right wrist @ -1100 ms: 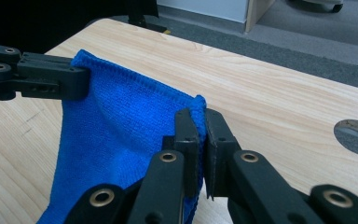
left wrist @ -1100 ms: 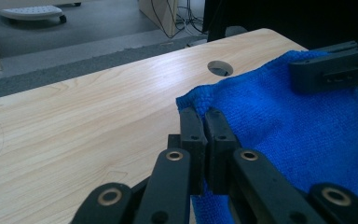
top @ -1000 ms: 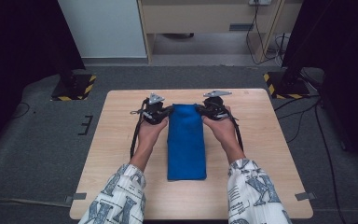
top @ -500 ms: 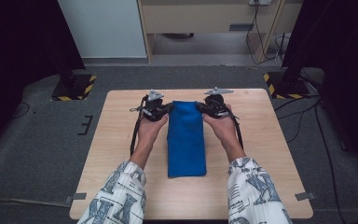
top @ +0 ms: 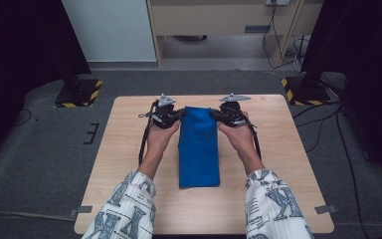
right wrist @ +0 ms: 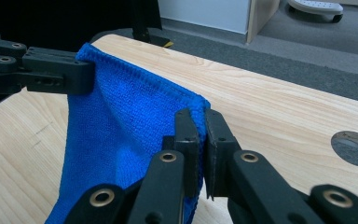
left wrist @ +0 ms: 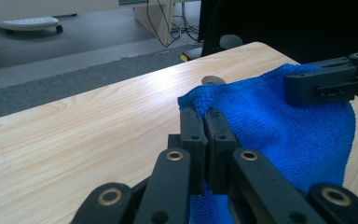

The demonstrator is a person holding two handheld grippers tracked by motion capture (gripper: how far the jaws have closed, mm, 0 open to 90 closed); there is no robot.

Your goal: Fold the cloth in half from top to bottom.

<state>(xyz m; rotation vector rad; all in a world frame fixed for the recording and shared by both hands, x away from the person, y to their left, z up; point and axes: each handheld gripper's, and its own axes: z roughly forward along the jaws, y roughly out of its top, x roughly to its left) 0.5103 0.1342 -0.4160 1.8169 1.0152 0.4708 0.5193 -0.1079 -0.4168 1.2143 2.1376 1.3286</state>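
Note:
A folded blue cloth [top: 199,149] lies lengthwise down the middle of the wooden table [top: 283,149]. My left gripper [top: 181,114] is shut on the cloth's far left corner, and my right gripper [top: 213,114] is shut on its far right corner. In the left gripper view the black jaws of my left gripper [left wrist: 204,113] pinch the blue cloth [left wrist: 279,126] at a raised corner. In the right gripper view my right gripper [right wrist: 198,113] clamps the cloth's [right wrist: 116,126] other corner, and the far edge is lifted a little off the table between the two.
A round cable hole [right wrist: 356,147] sits in the tabletop to the right of the cloth. Black stands with yellow-striped bases [top: 77,92] flank the table on the grey carpet. A wooden cabinet [top: 219,20] stands beyond the far edge.

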